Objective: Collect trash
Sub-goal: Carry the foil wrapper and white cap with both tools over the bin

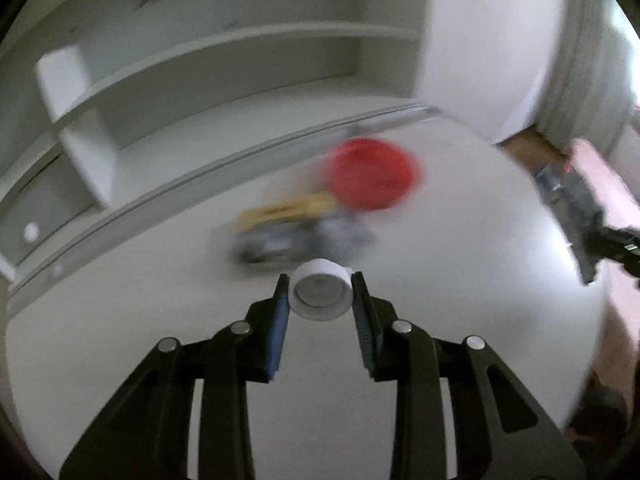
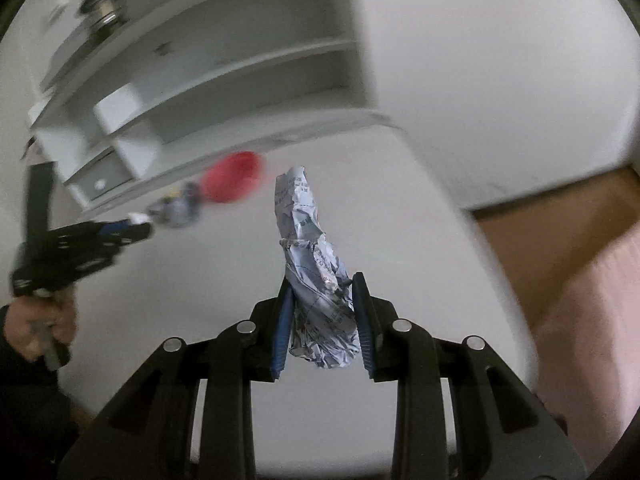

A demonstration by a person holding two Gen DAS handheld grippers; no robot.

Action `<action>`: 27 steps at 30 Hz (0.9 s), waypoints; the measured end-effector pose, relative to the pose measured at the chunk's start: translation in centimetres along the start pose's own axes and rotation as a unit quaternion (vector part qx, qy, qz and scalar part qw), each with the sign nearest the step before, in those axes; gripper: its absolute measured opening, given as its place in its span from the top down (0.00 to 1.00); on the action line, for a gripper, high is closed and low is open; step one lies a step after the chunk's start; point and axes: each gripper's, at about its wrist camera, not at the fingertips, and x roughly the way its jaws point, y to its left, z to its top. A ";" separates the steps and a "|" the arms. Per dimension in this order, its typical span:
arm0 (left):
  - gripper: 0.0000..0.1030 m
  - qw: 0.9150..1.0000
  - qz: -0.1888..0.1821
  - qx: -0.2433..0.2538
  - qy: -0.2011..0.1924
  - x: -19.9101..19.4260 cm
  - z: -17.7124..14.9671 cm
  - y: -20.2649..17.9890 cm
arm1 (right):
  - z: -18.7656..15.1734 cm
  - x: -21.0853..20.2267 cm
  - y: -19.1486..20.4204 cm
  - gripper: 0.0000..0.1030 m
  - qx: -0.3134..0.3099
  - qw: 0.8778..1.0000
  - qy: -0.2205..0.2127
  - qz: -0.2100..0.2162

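My left gripper (image 1: 320,282) is shut on a white plastic bottle cap (image 1: 320,296), held above the white table (image 1: 440,280). Beyond it, blurred, lie a red round item (image 1: 374,174), a yellow wrapper (image 1: 288,210) and a grey crumpled wrapper (image 1: 300,240). My right gripper (image 2: 320,280) is shut on a crumpled printed paper (image 2: 316,272) that sticks up past the fingertips. In the right wrist view the left gripper (image 2: 136,230) shows at the left, held by a hand (image 2: 40,328), with the red item (image 2: 234,176) and grey wrapper (image 2: 180,208) just past it.
White shelving (image 1: 200,72) with a drawer (image 2: 100,184) stands behind the table, and a metal tin (image 2: 104,12) sits on top. A white wall panel (image 2: 500,80) rises at the right. Brown floor (image 2: 560,232) and pink fabric (image 2: 592,340) lie off the table's right edge.
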 end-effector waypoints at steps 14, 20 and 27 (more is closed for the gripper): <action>0.70 0.927 -0.288 0.238 0.024 1.5 -3.1 -37.1 | -18.2 -11.3 -21.6 0.73 0.238 0.949 0.016 -0.205; 0.70 0.885 -0.328 0.321 0.082 6.4 -8.6 -48.4 | -25.9 -13.8 -26.6 0.73 0.314 0.919 0.039 -0.236; 0.70 0.865 -0.325 0.356 0.142 13.3 -13.4 -53.9 | -31.3 -12.3 -29.5 0.73 0.364 0.899 0.079 -0.231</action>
